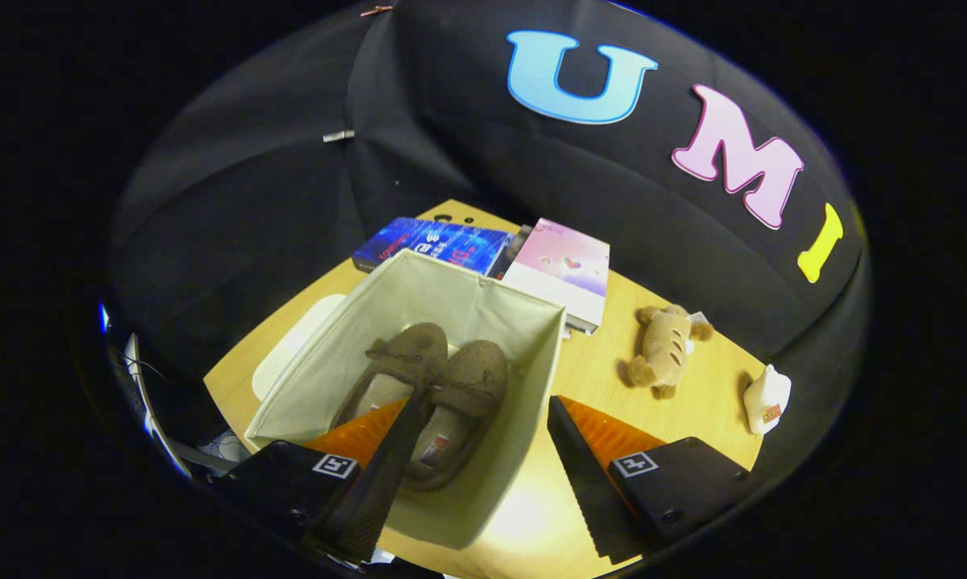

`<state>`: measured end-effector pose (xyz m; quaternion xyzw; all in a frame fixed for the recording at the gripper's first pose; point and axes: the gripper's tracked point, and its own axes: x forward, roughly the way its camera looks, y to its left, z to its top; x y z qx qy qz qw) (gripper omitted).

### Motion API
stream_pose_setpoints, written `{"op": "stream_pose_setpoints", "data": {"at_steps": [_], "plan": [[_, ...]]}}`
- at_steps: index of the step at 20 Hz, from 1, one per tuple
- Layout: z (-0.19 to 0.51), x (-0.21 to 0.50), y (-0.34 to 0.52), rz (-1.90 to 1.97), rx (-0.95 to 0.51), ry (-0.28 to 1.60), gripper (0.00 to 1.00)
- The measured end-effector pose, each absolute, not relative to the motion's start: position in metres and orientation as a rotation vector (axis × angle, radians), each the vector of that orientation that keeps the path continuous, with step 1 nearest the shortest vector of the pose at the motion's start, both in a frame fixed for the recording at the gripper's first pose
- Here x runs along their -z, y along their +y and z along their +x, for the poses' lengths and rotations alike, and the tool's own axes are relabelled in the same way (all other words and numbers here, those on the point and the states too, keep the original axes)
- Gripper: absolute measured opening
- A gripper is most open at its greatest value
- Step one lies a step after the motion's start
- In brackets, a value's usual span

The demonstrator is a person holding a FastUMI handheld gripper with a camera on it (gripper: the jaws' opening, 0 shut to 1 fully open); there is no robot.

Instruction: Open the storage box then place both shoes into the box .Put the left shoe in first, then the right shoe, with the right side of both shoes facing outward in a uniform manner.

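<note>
An open cream fabric storage box [459,301] stands on the wooden table just ahead of my fingers. Two brown fuzzy slipper shoes lie side by side inside it, toes pointing away from me: one on the left [399,362] and one on the right [463,394]. My gripper [487,422] is open and hovers above the box's near right part. The left finger [387,466] overlaps the shoes from above. The right finger [583,474] is outside the box's right wall. Nothing is held between them.
The box lid [294,346] lies flat left of the box. Behind the box rest a blue book [435,241] and a pink box [563,269]. A plush toy [664,347] and a small white figure [767,398] sit on the table [604,370] to the right.
</note>
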<state>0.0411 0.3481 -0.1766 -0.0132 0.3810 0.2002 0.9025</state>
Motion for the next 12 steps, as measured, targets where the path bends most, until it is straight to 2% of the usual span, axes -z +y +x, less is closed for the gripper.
{"op": "stream_pose_setpoints", "data": {"at_steps": [5, 12], "plan": [[0.027, 0.141, 0.274, 0.055, -0.408, 0.648, 0.98], [0.011, 0.112, 0.146, 0.087, -0.327, 0.449, 0.98]]}}
